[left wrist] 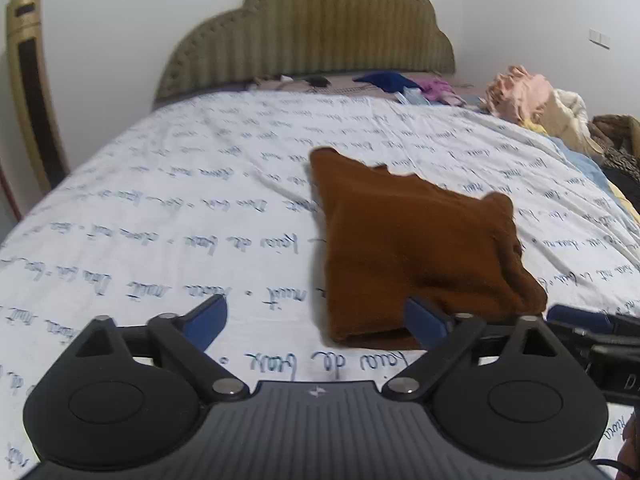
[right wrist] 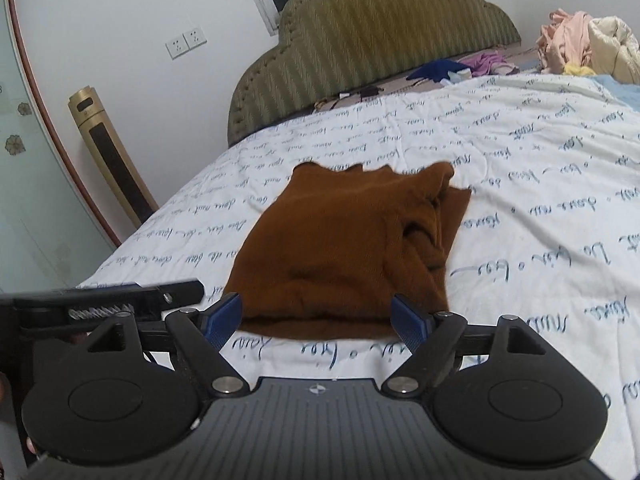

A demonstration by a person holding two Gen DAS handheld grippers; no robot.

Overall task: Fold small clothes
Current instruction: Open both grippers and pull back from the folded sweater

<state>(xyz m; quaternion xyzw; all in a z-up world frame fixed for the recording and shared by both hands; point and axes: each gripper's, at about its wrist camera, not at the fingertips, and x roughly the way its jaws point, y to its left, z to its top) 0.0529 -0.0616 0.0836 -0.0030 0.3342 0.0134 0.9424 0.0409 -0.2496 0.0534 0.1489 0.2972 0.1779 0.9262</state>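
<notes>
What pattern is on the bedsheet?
White bedsheet with rows of blue handwritten script; clearest in the right wrist view.

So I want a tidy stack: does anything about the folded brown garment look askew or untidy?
Yes. The brown garment lies folded on the bedsheet, but its right side is uneven: bunched layers stick out past the top fold, and the far edge is wavy. Both grippers are open and clear of it.

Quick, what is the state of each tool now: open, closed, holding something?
Left tool: open, holding nothing.
Right tool: open, holding nothing; the folded brown garment lies free on the bed.
</notes>
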